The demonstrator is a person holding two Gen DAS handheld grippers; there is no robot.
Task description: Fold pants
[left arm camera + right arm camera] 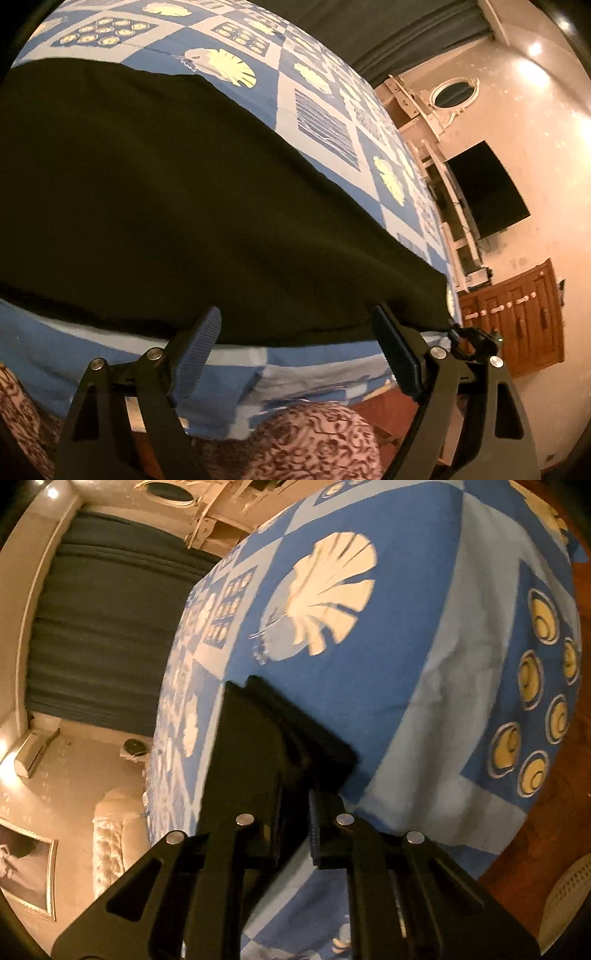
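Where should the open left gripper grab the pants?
Left gripper takes the pants at the near hem, coming in low from the bed's edge: that edge lies flat and free between the open fingers on the bedsheet.

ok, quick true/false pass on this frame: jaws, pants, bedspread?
1. The left gripper has its jaws spread wide. True.
2. The right gripper is open and holds nothing. False: it is shut on a piece of the dark pants.
3. The pants lie spread on a blue patterned bedspread. True.
4. The pants are bright red. False: they look dark, near black.
5. The left gripper is clamped on the pants' hem. False: its jaws stand open at the near edge, gripping nothing.
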